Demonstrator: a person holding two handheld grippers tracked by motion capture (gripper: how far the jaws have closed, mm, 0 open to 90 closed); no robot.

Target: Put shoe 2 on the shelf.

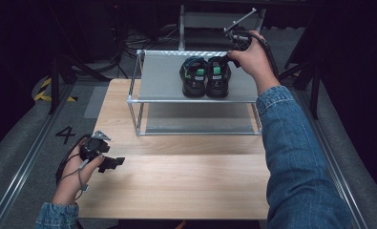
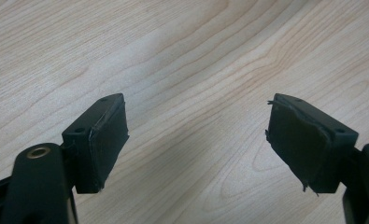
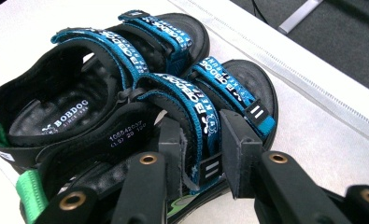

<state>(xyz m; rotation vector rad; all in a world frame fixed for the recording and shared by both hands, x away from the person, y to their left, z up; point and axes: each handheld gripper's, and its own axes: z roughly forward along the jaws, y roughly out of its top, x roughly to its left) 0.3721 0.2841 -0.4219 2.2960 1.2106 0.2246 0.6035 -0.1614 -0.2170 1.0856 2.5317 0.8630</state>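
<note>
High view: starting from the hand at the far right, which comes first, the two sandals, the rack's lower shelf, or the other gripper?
1. Right-hand sandal, on the top shelf, beside the right gripper.
2. Left-hand sandal, next to it.
3. Lower shelf, underneath.
4. Left gripper, near table edge, far left.

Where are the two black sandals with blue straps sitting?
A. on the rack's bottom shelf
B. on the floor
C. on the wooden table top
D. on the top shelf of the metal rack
D: the high view shows the pair of black sandals with blue straps side by side on the grey top shelf of the metal rack.
</note>
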